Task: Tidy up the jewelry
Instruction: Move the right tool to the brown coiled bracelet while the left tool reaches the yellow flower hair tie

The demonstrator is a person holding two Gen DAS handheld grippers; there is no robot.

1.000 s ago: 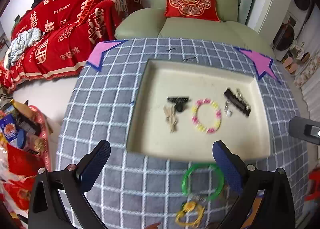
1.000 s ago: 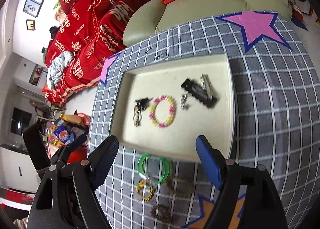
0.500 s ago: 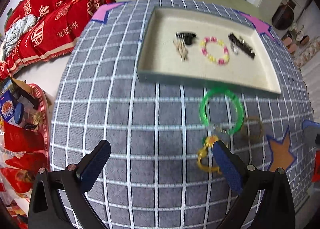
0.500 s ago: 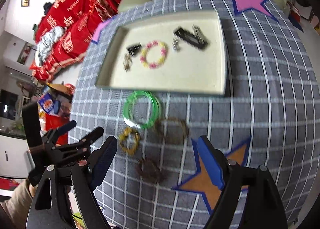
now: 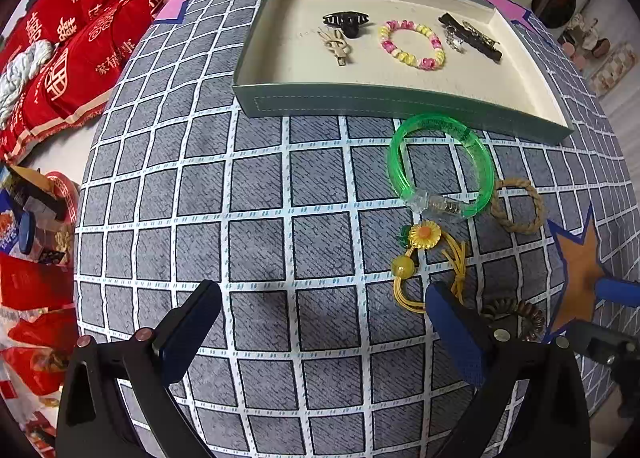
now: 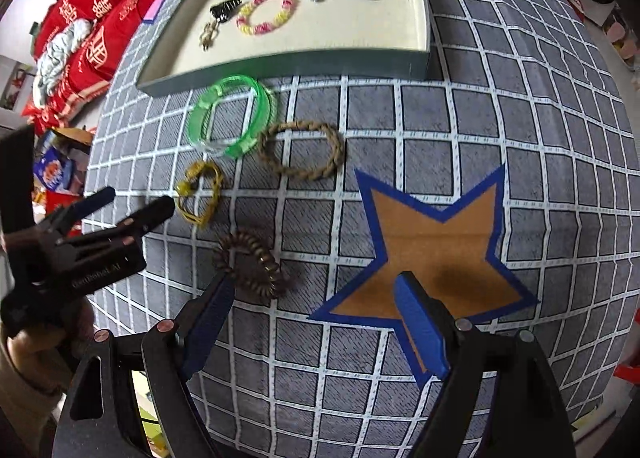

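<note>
Over checked cloth, both hand-held grippers lower than before, jaws spread, empty; coil hair tie now near

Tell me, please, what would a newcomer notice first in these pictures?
Probably the bright green bangle, lying on the checked cloth just in front of the tray. Next, the orange star patch, under the open right gripper. Inside the tray, a pink and yellow bead bracelet lies between dark hair clips.
</note>
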